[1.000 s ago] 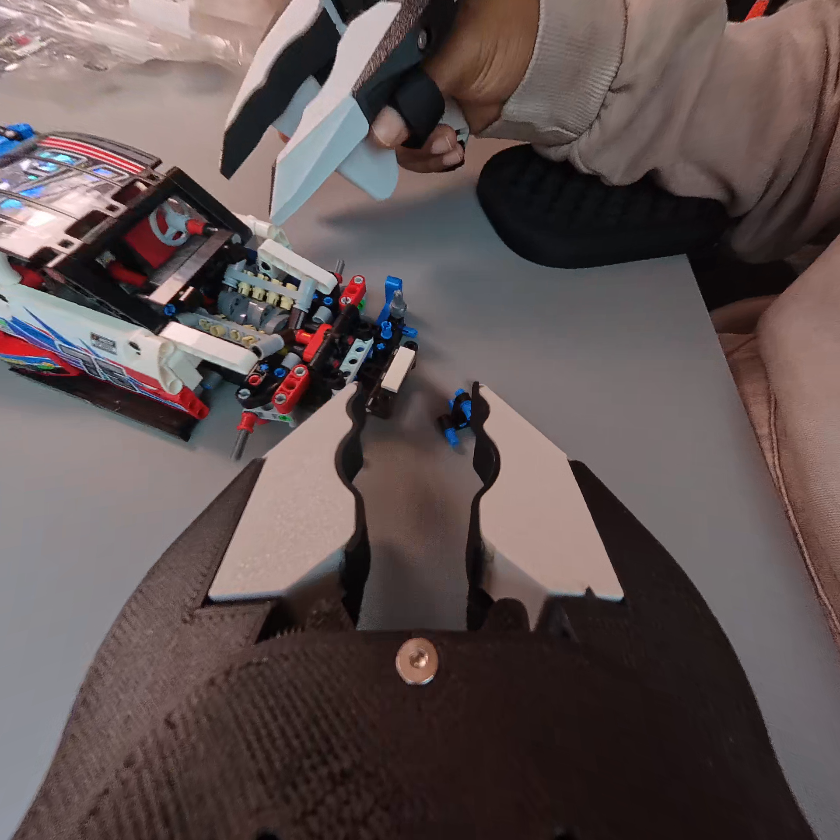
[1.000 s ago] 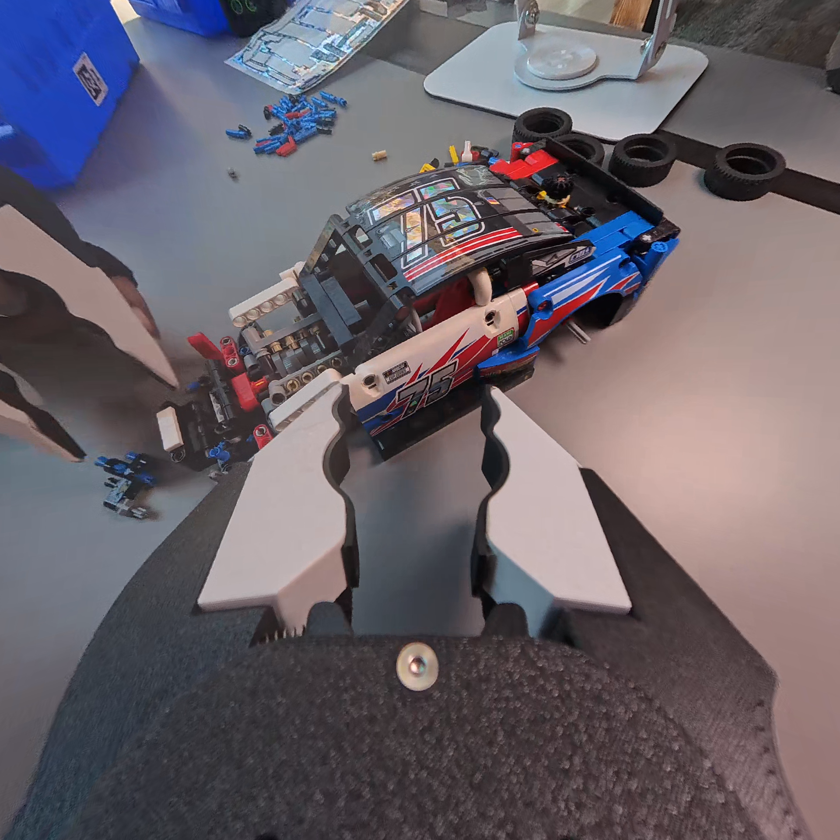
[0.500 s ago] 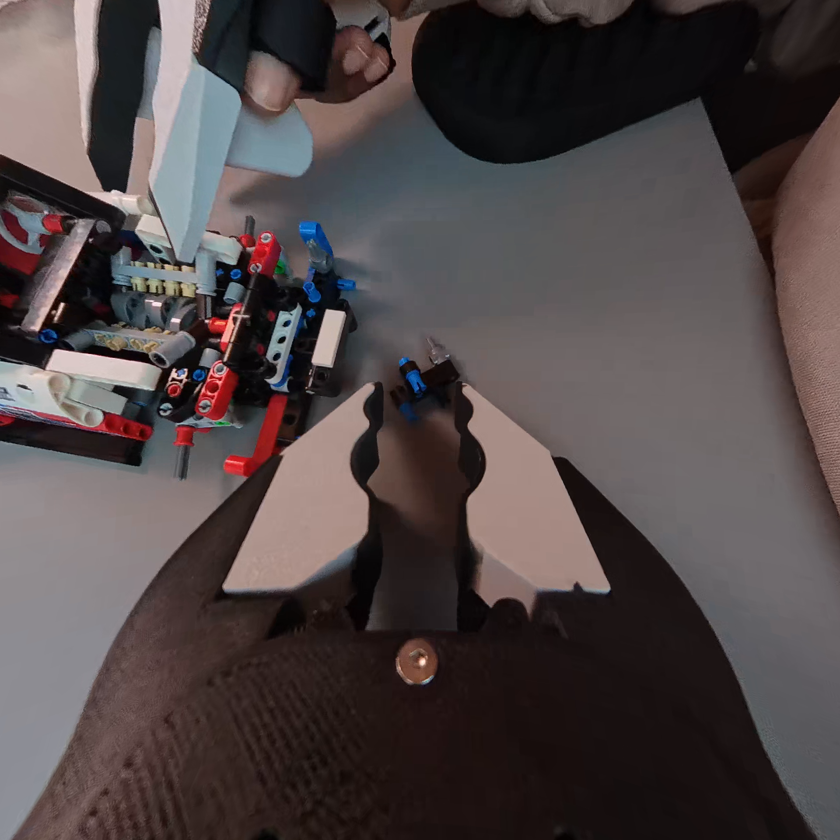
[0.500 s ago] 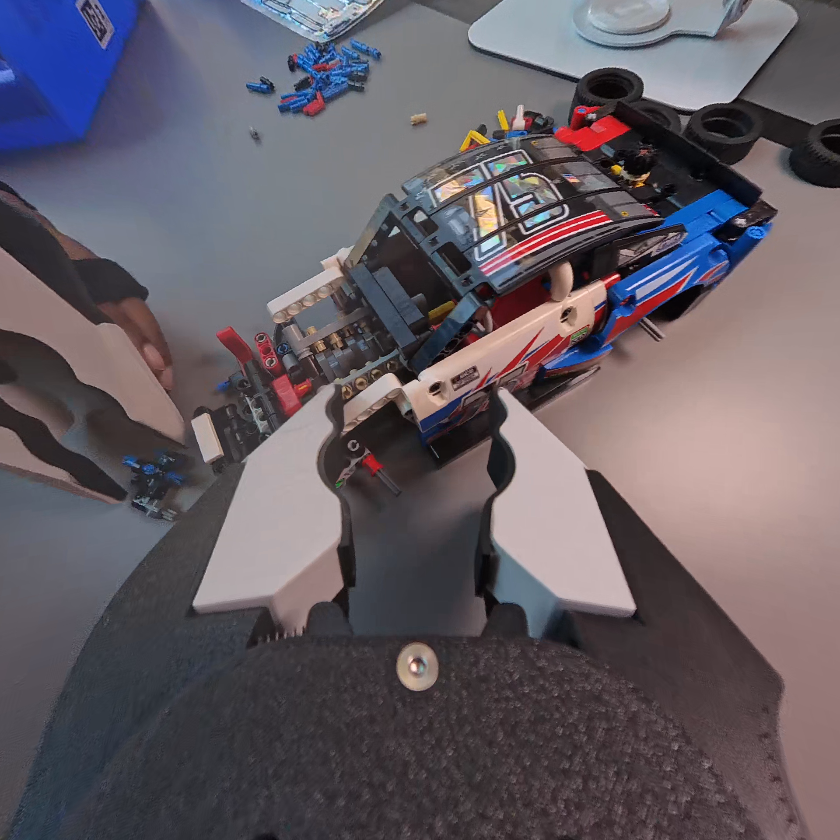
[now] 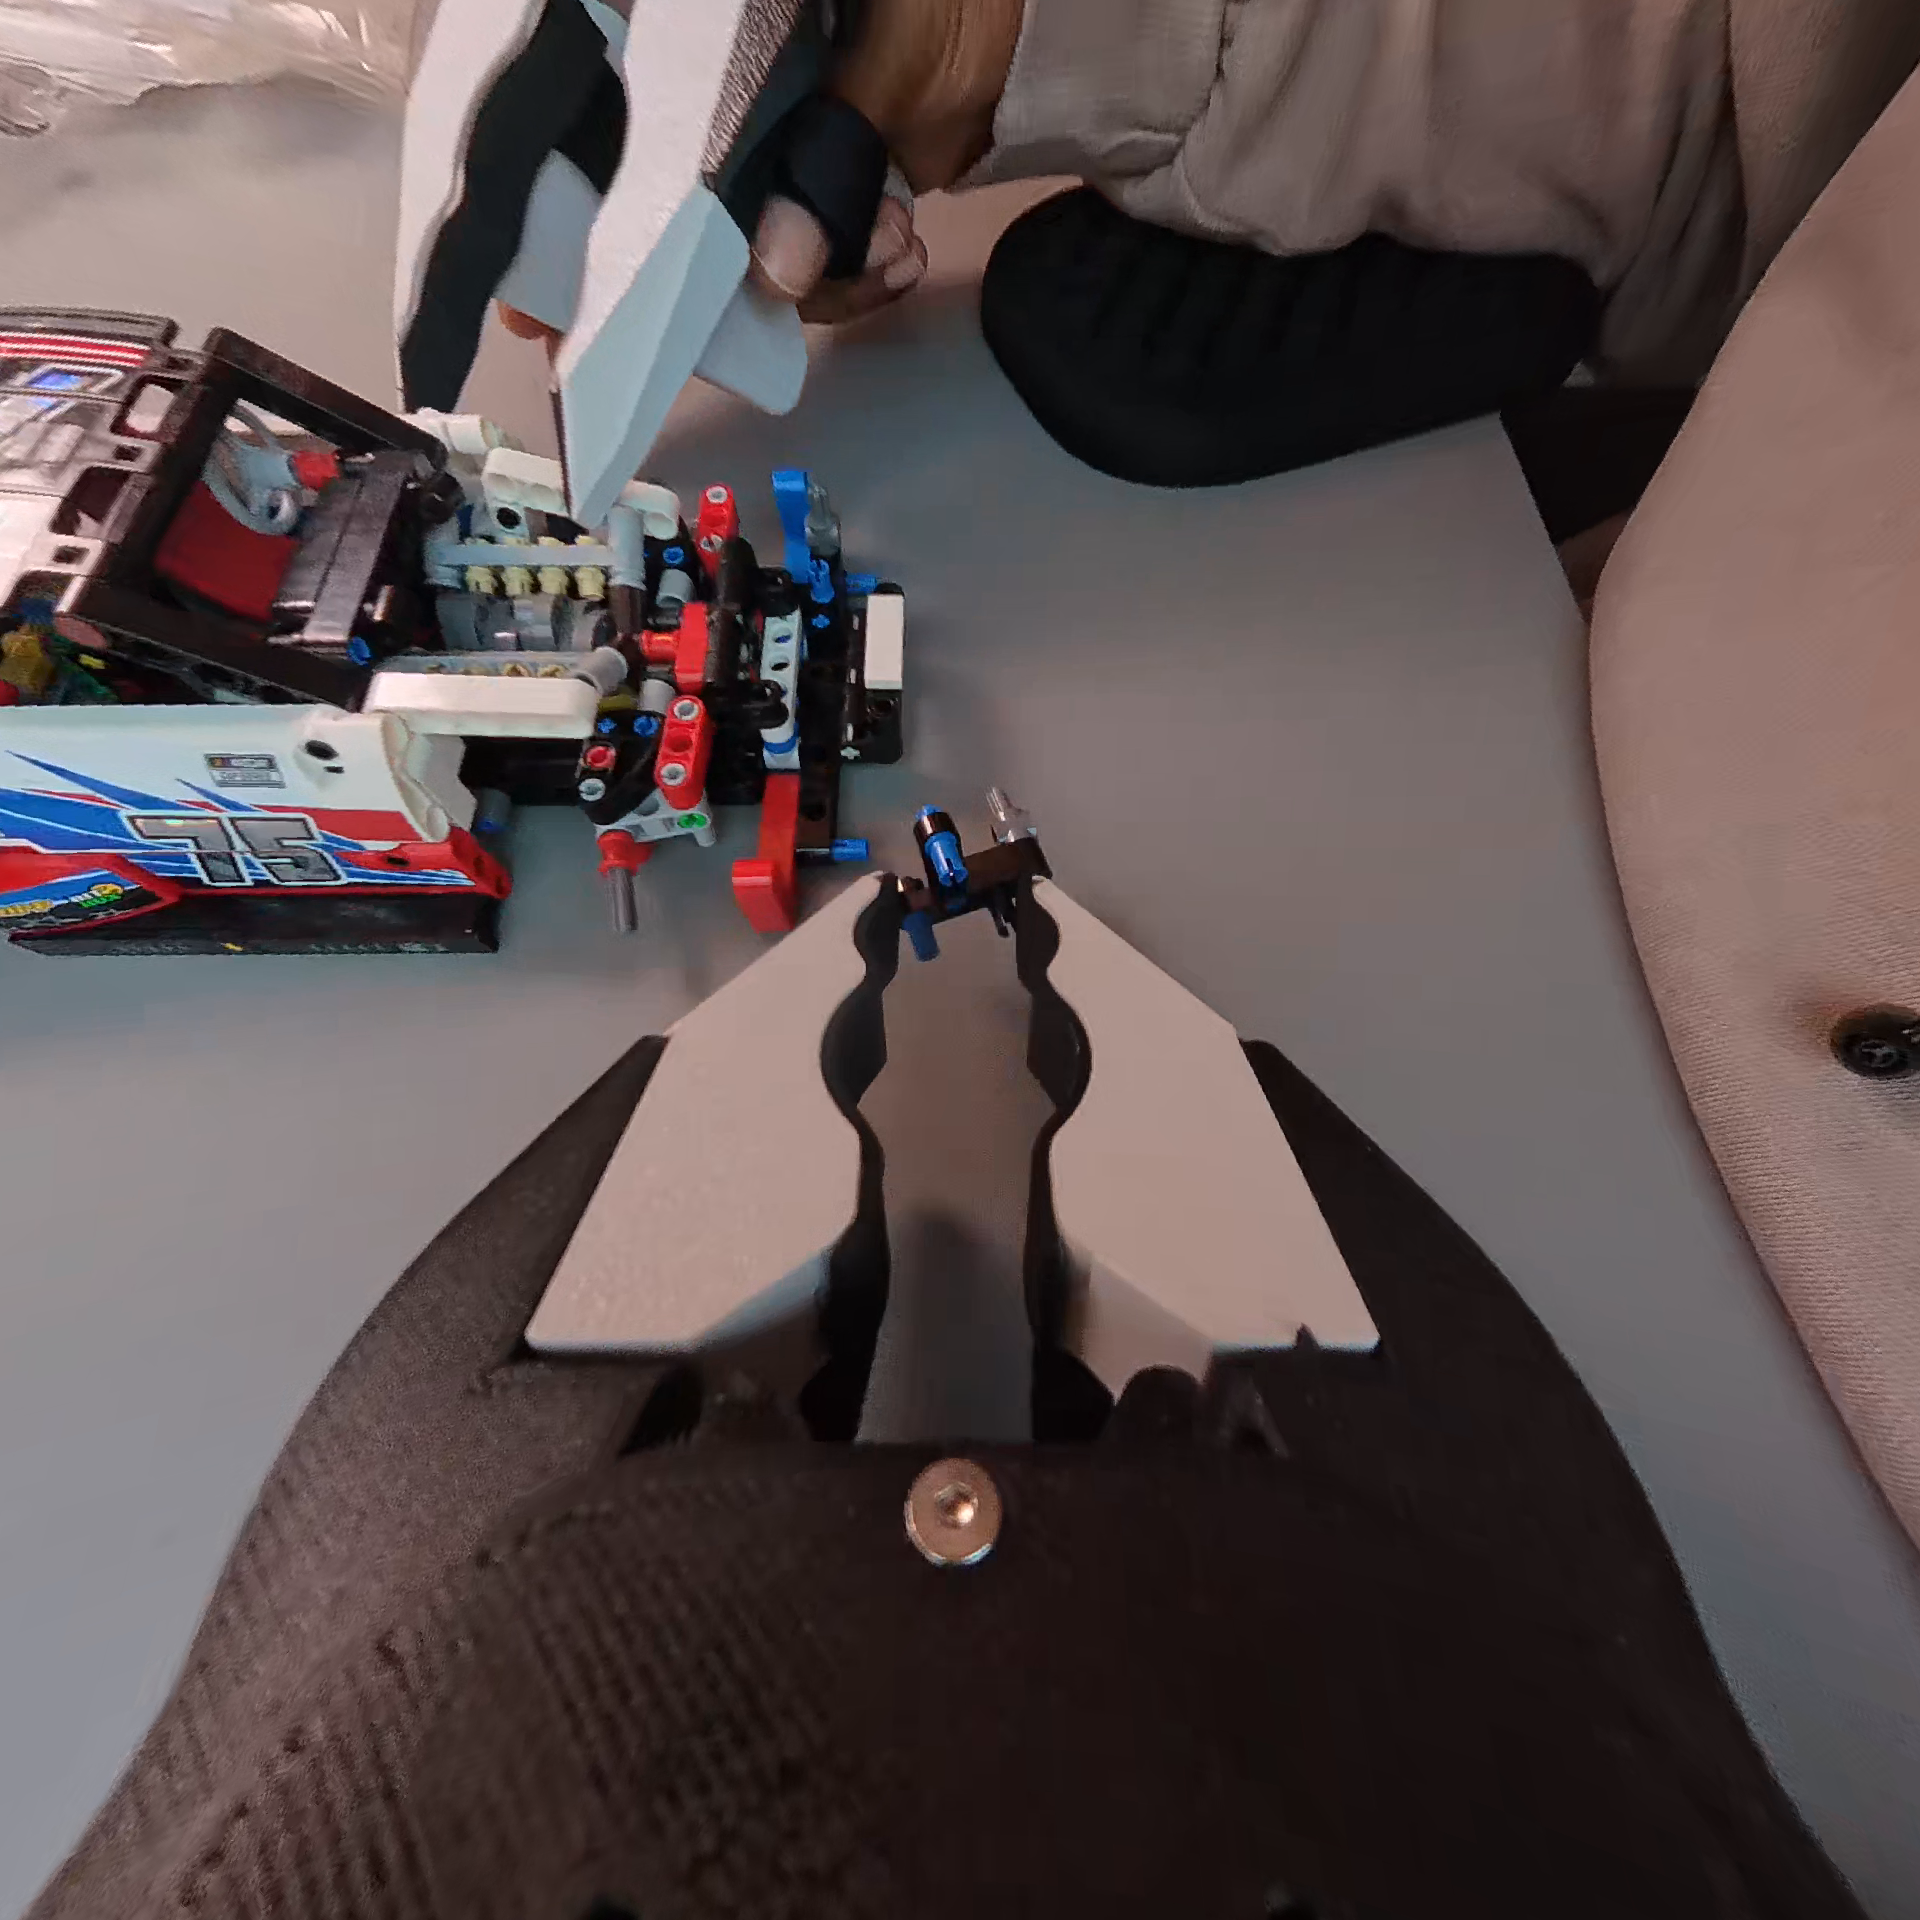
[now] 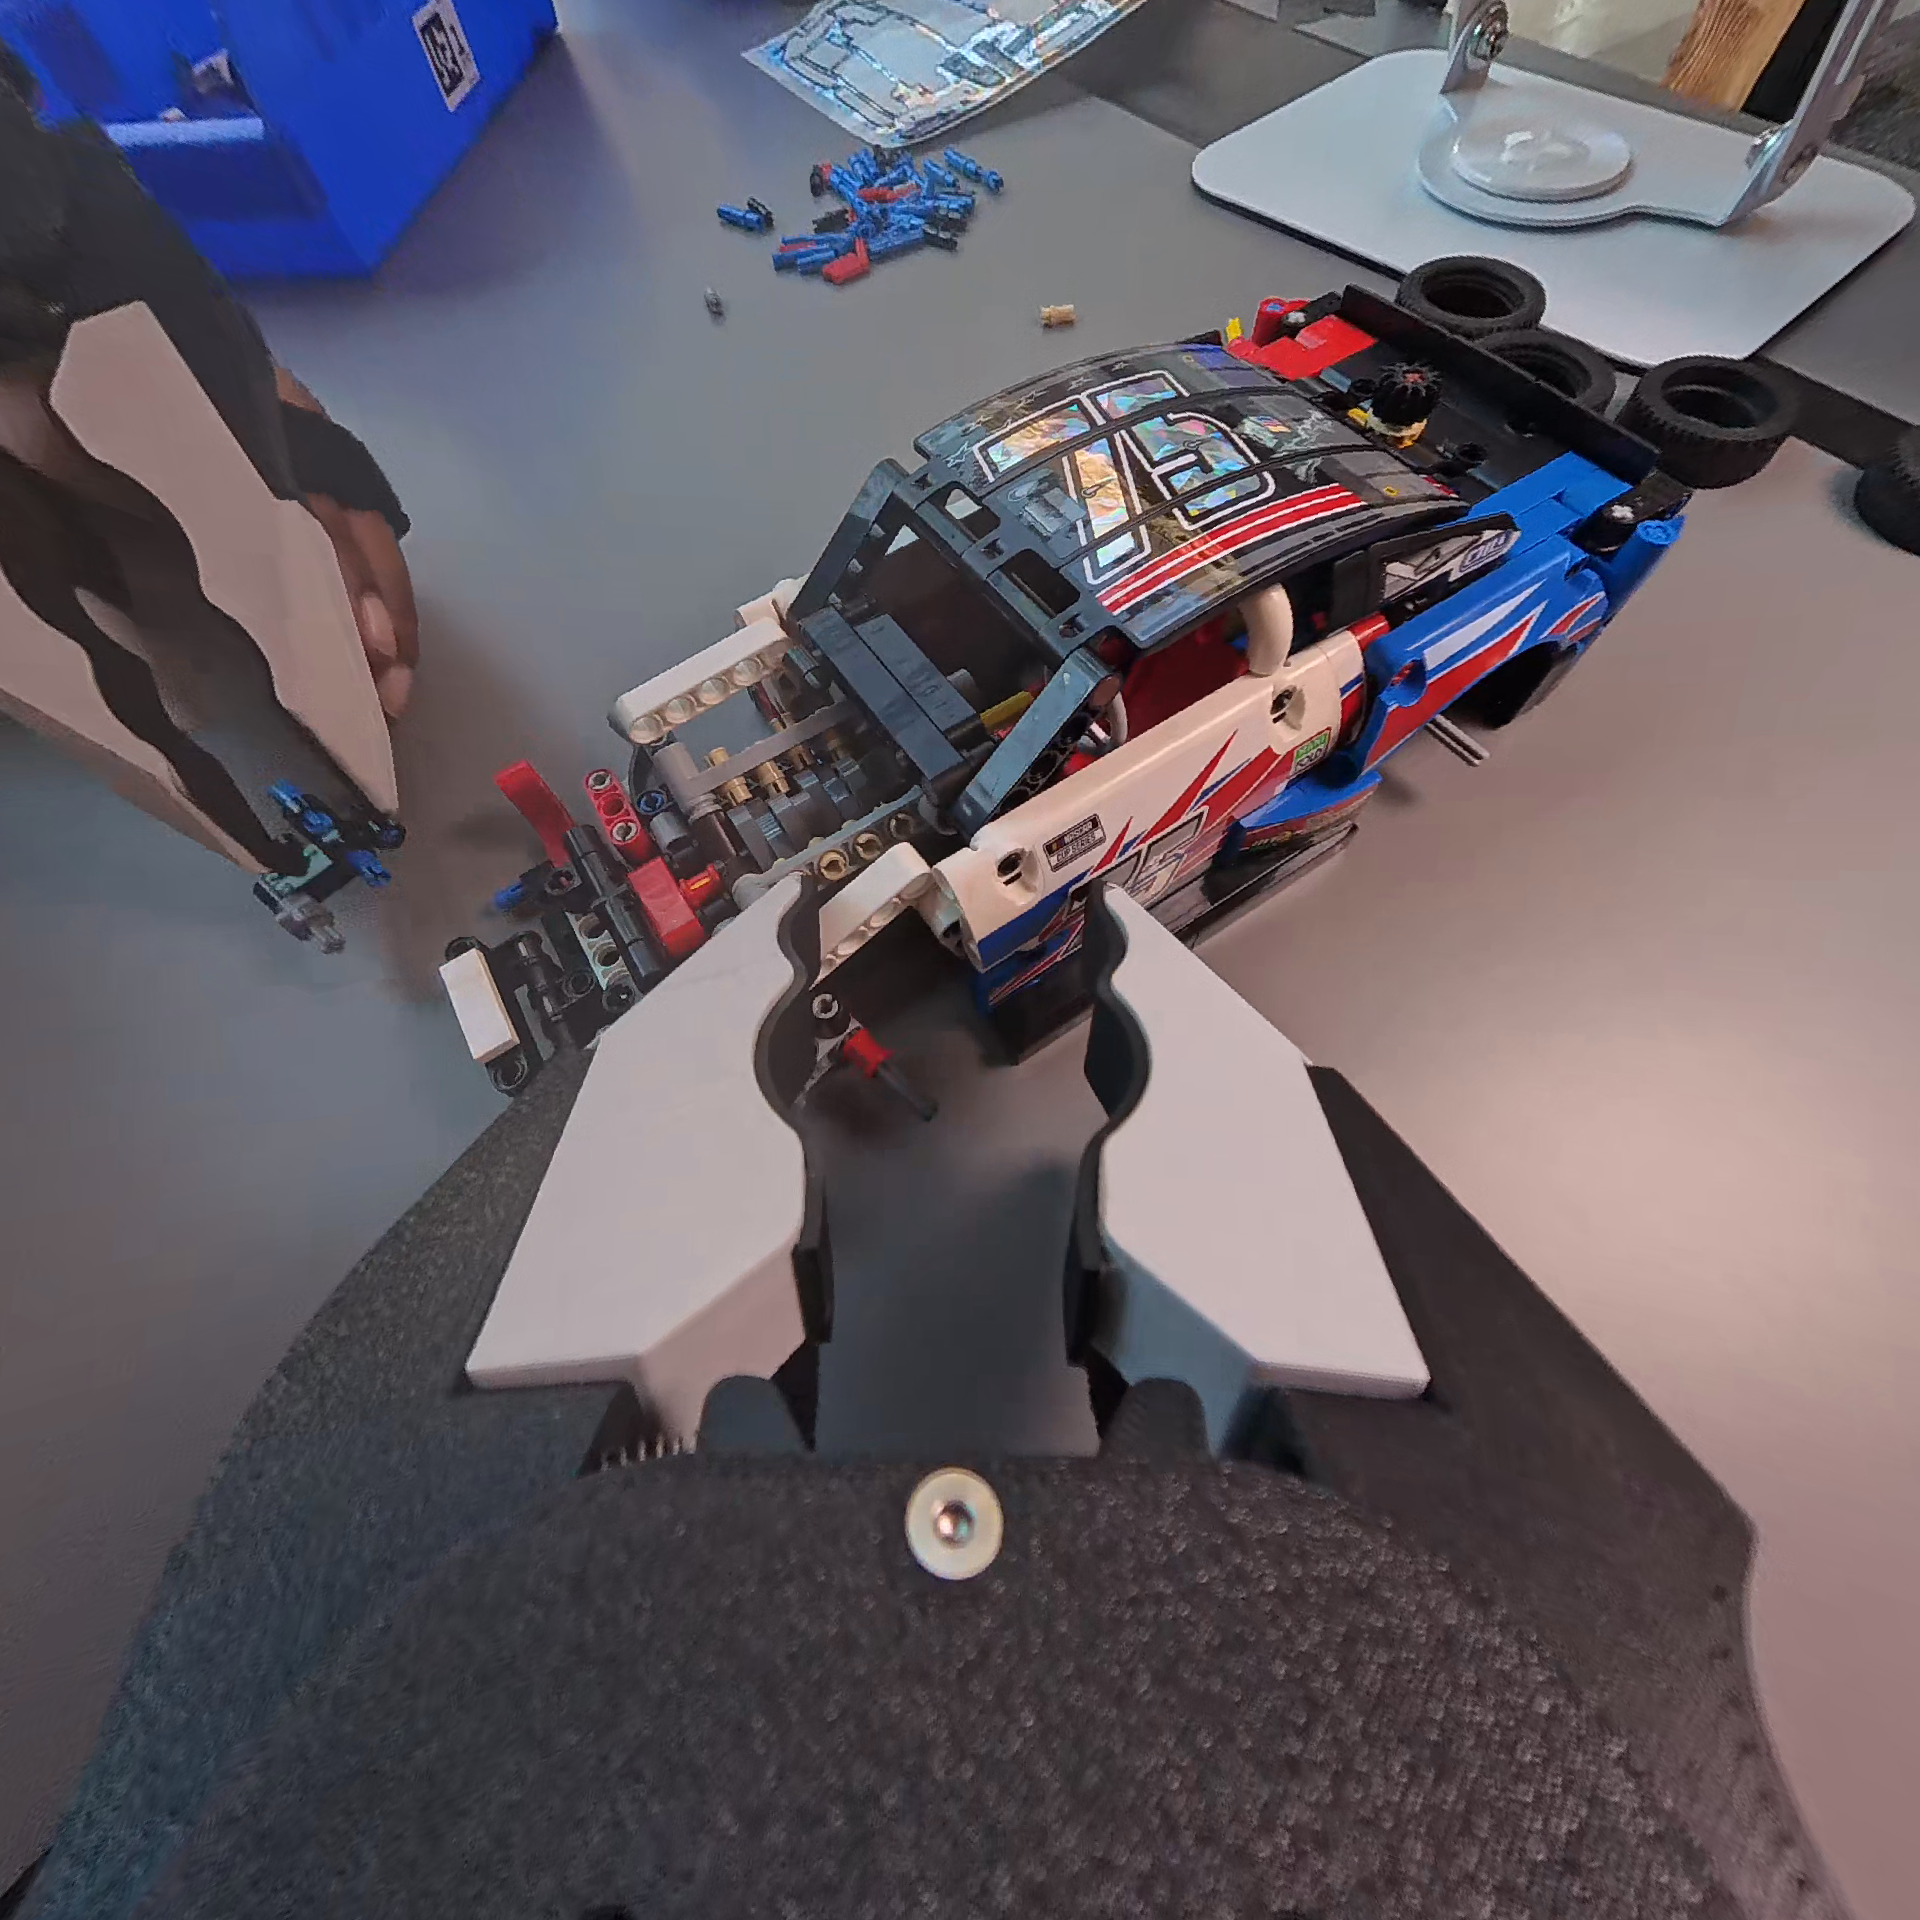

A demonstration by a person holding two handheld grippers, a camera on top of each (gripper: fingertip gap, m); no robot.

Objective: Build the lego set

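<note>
A Lego race car (image 6: pixel 1143 499) with a bare engine bay lies on the grey table; it also shows in the left wrist view (image 5: pixel 208 769). A small black piece with blue pins (image 5: pixel 977 862) lies just off the car's front. My left gripper (image 5: pixel 956 894) is shut on it, one fingertip at each end. The right wrist view shows the piece (image 6: pixel 322 852) between those tips, low over the table. My right gripper (image 6: pixel 945 904) is open. It straddles the white beam (image 6: pixel 873 914) and side panel at the car's front corner. Its fingers (image 5: pixel 665 312) hang over the engine bay.
A pile of loose blue and red pins (image 6: pixel 883 208), a sticker sheet (image 6: pixel 935 52) and a blue box (image 6: pixel 312 135) lie at the back. Black tyres (image 6: pixel 1704 416) and a white stand base (image 6: pixel 1558 208) are behind the car. A beige seat (image 5: pixel 1766 831) borders the table.
My left gripper moved up to the small black-and-blue piece and closed on it. My right gripper moved in over the car's front corner and narrowed a little.
</note>
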